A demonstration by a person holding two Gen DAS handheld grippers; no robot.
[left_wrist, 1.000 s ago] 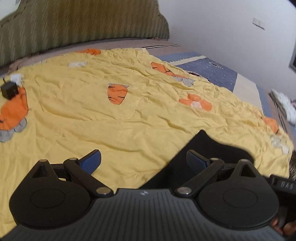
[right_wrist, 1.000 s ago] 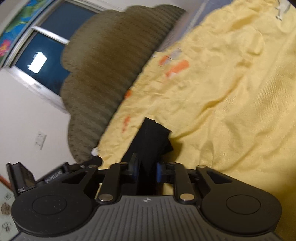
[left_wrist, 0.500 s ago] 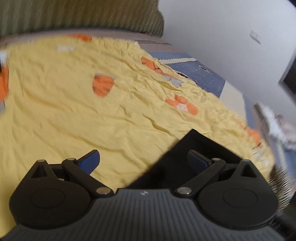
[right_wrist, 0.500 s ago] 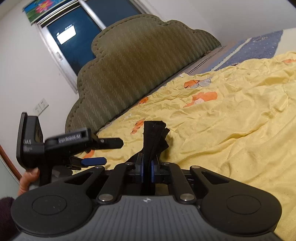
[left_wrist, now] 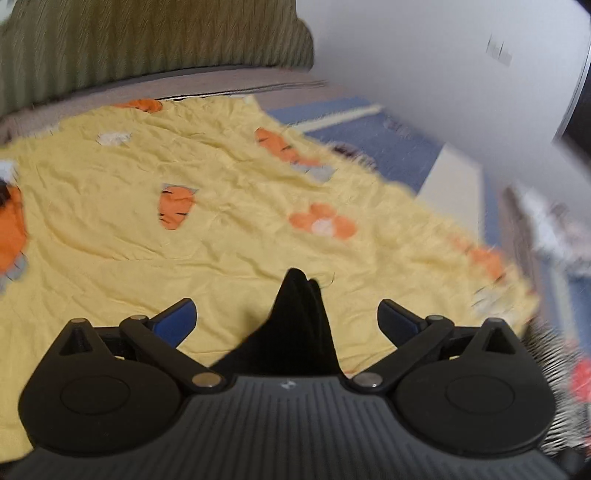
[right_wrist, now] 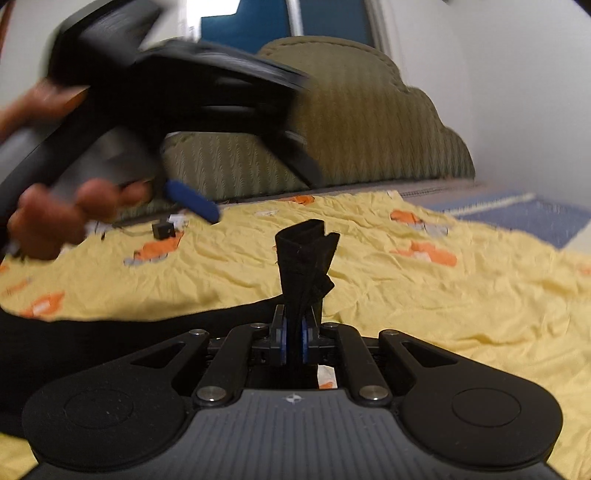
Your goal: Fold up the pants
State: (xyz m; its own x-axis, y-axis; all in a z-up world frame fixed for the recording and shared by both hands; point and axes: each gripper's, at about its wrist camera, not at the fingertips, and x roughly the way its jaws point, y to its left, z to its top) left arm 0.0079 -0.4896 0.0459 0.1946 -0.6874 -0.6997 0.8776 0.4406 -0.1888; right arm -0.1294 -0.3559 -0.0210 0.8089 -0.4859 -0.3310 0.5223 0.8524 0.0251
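blurred wall [left_wrist: 424,92], half-hidden pants [left_wrist: 295,325]

A yellow bedspread [left_wrist: 229,236] printed with orange carrot and flower motifs covers most of the bed, its surface creased throughout. At the far side rises a padded olive-green headboard [right_wrist: 369,122] with a scalloped top edge and ribbed fabric. Beyond the spread's edge lies a blue-and-cream patterned sheet [left_wrist: 399,147]. A small black box-shaped object [right_wrist: 163,229] with a thin cord rests on the spread near the headboard. Behind the headboard, a dark window [right_wrist: 258,22] with a pale frame is set in the white wall [left_wrist: 424,59]. A blurred wall plate [left_wrist: 499,51] is mounted on that wall. Items at the far right margin are too blurred to identify.
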